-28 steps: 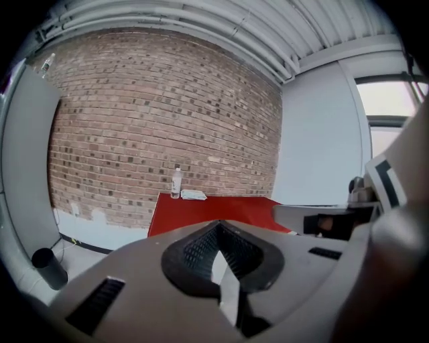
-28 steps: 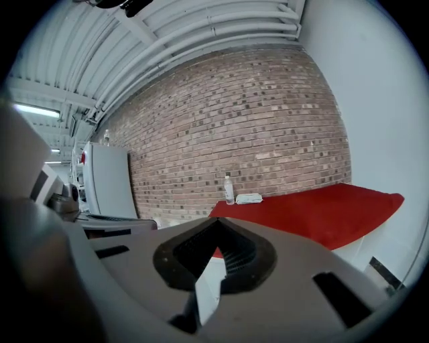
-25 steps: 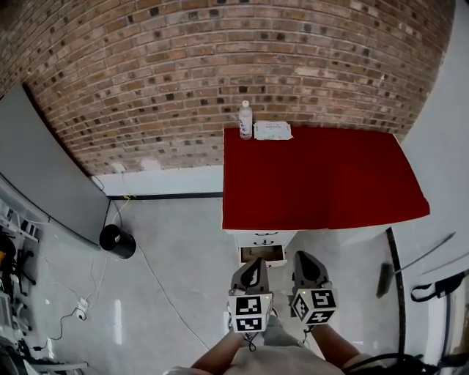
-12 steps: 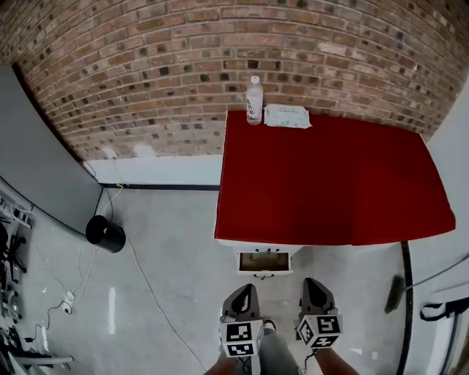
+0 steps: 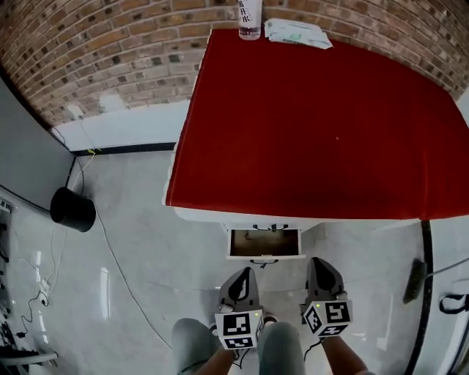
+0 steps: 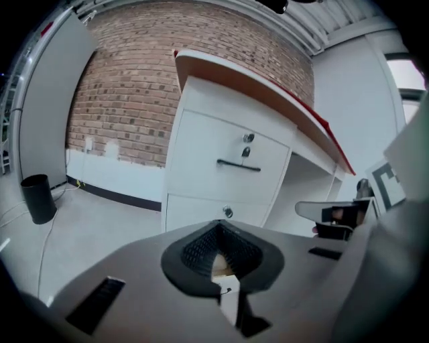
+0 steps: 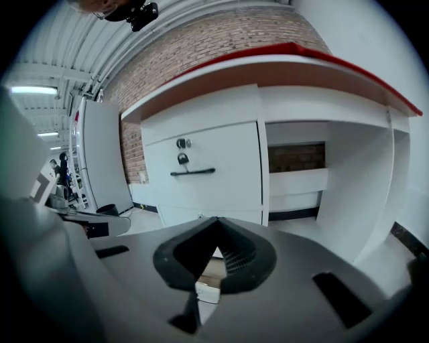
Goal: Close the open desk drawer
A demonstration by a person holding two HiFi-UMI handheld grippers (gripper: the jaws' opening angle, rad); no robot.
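Drop nearly complete. Over the last second you have sunk low in front of the white desk with the red top. It fills far more of the head view than it did, and your knees now show at the bottom edge. Both tongs came down with you.

Left gripper: jaws together, nothing between the pads. Right gripper: the same, closed and empty. They sit side by side, aimed at the desk front and slightly downward.

The open drawer, white-fronted with a brown inside, sticks out from under the desk's front edge, nearer the left front corner than the right. It is still pulled out, and neither gripper touches it. It lies just ahead of the left gripper, with the right gripper a little off to its right. Above it, the upper drawer with the black bar handle sits flush.

A clear plastic bottle and a white soft packet stand at the desk's far edge. A black round bin is on the floor well to the left. None is in the way.

Reading: approach done, push not begun. Closed tips should do as a blunt pusher on the drawer front. Press squarely, or the drawer may bind.
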